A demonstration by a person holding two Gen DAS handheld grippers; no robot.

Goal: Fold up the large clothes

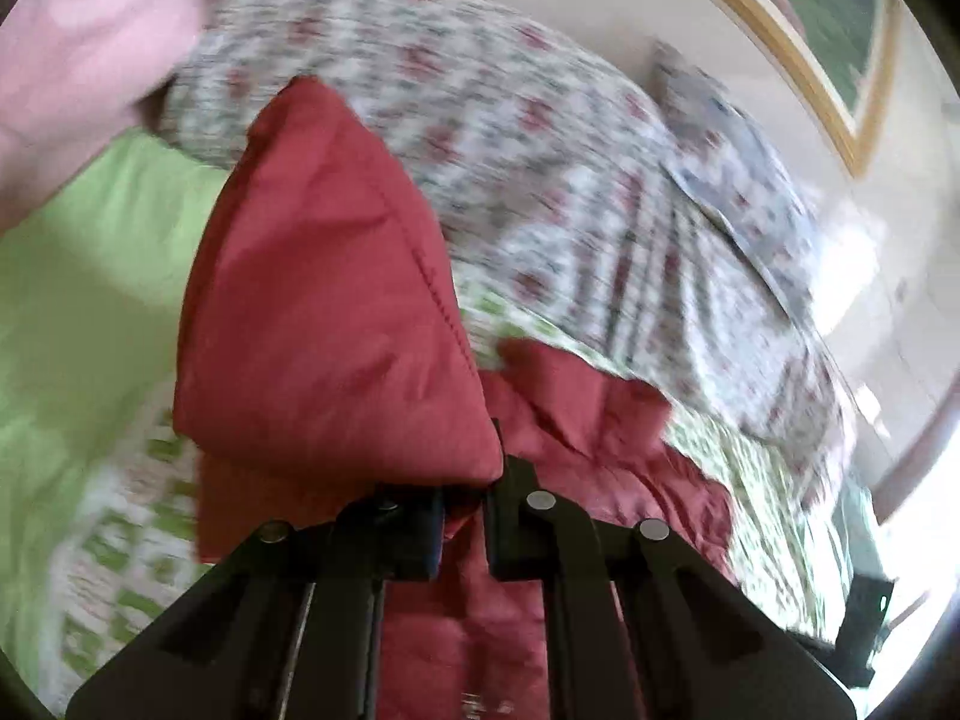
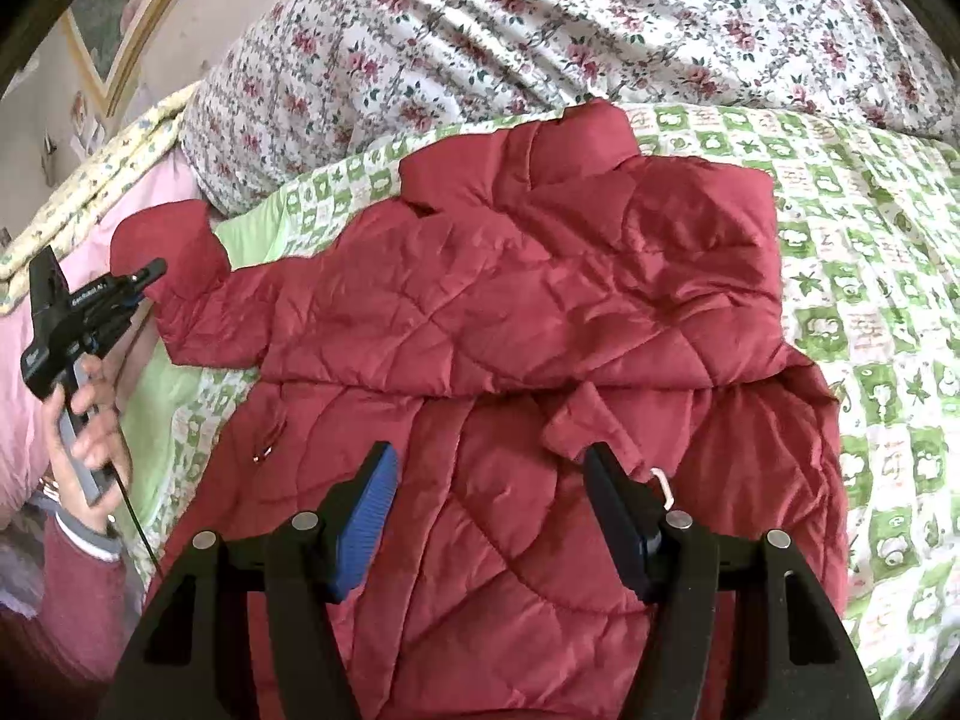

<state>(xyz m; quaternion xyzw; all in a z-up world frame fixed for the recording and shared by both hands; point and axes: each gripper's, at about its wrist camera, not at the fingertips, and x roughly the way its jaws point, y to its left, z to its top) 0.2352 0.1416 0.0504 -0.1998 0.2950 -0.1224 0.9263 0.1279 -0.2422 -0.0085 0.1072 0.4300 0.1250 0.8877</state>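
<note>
Red quilted jacket (image 2: 510,312) lies spread on the bed, on the green-checked quilt (image 2: 870,276), with the floral duvet (image 2: 540,18) bunched behind it at 12 o'clock. Your left gripper (image 1: 465,516) has its fingers closed tight on a sleeve end (image 1: 324,300), red fabric pinched between them and standing up in front of the lens; the left view is motion-blurred, so expect the sleeve to be mid-swing. In the right view that same gripper sits at 9 o'clock, holding the sleeve out off the jacket's left side over the pink sheet (image 2: 24,360). Your right gripper (image 2: 489,516) hovers over the jacket's lower body at 6 o'clock, fingers spread wide, gripping nothing; a small flap with a metal ring (image 2: 660,483) lies just beside the right finger. Step in hand looks like the sleeve fold: carry the sleeve inward, toward 3 o'clock, and lay it flat across the chest. Next move calls for keeping the body from dragging along, so press or pin the torso with the free gripper, then release only once the sleeve lies flat.
</note>
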